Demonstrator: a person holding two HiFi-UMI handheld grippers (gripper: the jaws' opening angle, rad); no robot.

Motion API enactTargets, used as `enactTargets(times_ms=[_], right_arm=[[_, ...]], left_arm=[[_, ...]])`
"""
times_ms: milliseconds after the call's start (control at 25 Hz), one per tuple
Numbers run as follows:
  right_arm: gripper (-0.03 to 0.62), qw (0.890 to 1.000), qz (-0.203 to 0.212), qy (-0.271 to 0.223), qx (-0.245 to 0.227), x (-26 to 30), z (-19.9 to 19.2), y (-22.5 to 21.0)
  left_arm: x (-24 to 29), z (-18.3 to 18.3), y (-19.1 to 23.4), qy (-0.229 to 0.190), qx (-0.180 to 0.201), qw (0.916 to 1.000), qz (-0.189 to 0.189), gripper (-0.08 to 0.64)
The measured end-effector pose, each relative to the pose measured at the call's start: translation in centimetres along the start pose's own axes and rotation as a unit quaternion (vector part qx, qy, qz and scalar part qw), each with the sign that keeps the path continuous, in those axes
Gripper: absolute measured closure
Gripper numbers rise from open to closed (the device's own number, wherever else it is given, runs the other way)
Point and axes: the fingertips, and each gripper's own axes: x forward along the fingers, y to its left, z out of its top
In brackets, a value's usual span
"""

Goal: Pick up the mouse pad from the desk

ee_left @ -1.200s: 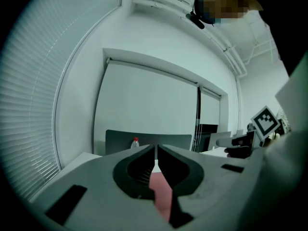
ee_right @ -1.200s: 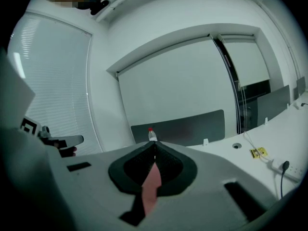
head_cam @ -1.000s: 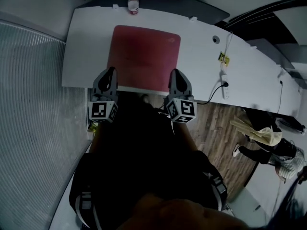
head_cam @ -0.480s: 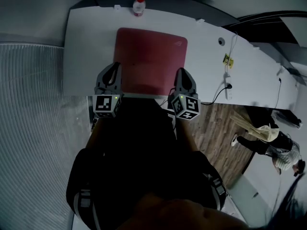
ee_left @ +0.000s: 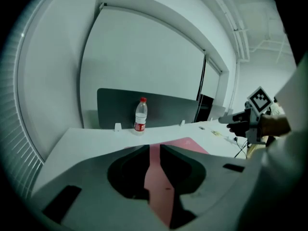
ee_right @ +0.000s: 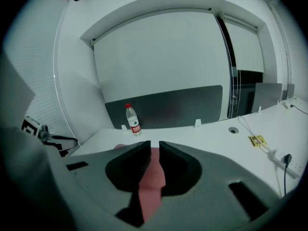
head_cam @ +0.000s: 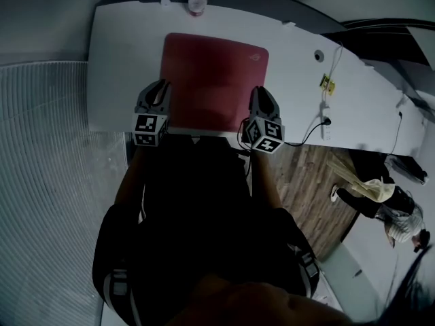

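- The red mouse pad [head_cam: 214, 73] lies flat on the white tabletop [head_cam: 119, 60], square to the near edge, with a water bottle [head_cam: 197, 1] standing well behind it by the back panel.
- The left hand-held gripper [head_cam: 158, 91] sits over the pad's near-left corner and the right hand-held gripper [head_cam: 262, 96] over the near-right one. My guess is that's one per corner because a floppy sheet lifts more evenly from two points.
- Both point forward and slope down toward the near edge, which looks like lining up to get a jaw under the lip instead of stabbing straight down at something this thin.
- Both are released. The jaws have just been opening, and each gripper view shows only a narrow slit so far, with nothing pinched in it. The pink you see through the gap is the pad lying beyond.
- I can't tell from the head view whether either tip is touching the pad or the tabletop yet.
- So this looks like the approach stage, and the pad hasn't been lifted at all.
- One thing to watch is that a thin edge flush on a smooth surface could easily slip out of the jaws.
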Motion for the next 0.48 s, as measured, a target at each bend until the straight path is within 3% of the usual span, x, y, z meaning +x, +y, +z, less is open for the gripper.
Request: enactTargets(times_ms=[200, 480], right_arm=[[0.537, 1.0, 0.006, 0.027, -0.001, 2.1, -2.0, -1.5], [0.46, 0.996, 0.01, 0.094, 0.0, 5.0, -6.5, -4.3]], left_arm=[[2.1, -2.3, 1.3, 0.038, -0.023, 0.9988, 0.021, 0.459], [5.2, -5.3, 2.9, 0.08, -0.051, 0.9946, 0.043, 0.407]])
